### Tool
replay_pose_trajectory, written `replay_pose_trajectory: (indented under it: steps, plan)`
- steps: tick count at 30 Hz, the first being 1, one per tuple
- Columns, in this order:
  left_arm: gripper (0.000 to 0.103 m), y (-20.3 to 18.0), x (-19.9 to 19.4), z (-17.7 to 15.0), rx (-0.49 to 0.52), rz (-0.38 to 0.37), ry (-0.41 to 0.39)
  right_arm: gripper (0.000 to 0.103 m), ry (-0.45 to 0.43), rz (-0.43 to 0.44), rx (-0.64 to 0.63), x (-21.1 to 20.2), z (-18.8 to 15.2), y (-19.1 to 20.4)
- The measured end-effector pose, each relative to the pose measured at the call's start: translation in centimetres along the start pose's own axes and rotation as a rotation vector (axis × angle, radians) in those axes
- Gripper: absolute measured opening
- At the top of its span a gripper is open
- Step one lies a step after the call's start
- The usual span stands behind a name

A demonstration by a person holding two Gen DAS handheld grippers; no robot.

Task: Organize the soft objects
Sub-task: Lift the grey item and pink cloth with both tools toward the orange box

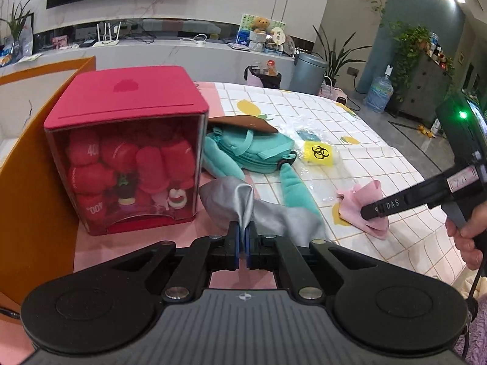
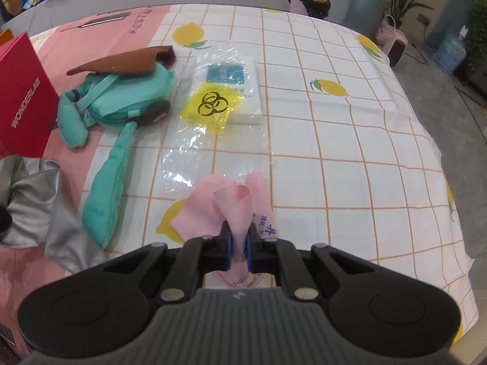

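Observation:
My left gripper (image 1: 243, 231) is shut on a fold of silvery grey cloth (image 1: 234, 196), which hangs over the pink part of the table beside the red box (image 1: 127, 103). The grey cloth (image 2: 36, 200) also shows at the left of the right wrist view. My right gripper (image 2: 239, 237) is shut on a crumpled pink cloth (image 2: 234, 200) that lies on the chequered tablecloth. From the left wrist view the right gripper (image 1: 369, 211) presses into the pink cloth (image 1: 365, 200). A teal plush bag (image 2: 127, 97) with long ears lies behind both cloths.
A clear plastic packet (image 2: 219, 97) with a yellow biohazard mark lies beyond the pink cloth. A brown flap (image 2: 121, 62) rests on the teal bag. The red box holds red rolled items behind a clear front. An orange panel (image 1: 36, 164) stands at the left. The table edge (image 2: 441, 164) drops off at the right.

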State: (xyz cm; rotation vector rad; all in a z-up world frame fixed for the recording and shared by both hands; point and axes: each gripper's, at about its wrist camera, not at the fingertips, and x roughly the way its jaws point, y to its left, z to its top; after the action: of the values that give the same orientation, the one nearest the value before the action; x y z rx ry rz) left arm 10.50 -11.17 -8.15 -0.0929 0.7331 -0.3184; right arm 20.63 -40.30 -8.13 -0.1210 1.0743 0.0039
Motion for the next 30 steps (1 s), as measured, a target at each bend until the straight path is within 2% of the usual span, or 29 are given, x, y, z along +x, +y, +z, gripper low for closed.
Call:
replay_pose_trajectory:
  steps: [5, 15, 23, 27, 30]
  plan:
    - [0.004, 0.8, -0.1, 0.0, -0.020, 0.006, 0.007, 0.006, -0.011, -0.023, -0.015, -0.4, -0.1, 0.3]
    - [0.004, 1.8, -1.3, 0.6, -0.065, -0.037, -0.019, 0.006, -0.086, -0.051, -0.018, -2.8, -0.5, 0.7]
    - [0.004, 1.6, -3.5, 1.6, -0.064, -0.077, -0.083, 0.006, -0.177, -0.051, 0.009, -6.1, 0.0, 1.0]
    - [0.004, 1.2, -4.5, 2.4, -0.051, -0.070, -0.107, 0.006, -0.238, -0.021, -0.019, -8.5, 0.4, 2.4]
    - [0.004, 1.0, -5.3, 3.3, -0.046, -0.061, -0.123, 0.006, -0.291, -0.080, -0.081, -10.3, 0.5, 4.6]
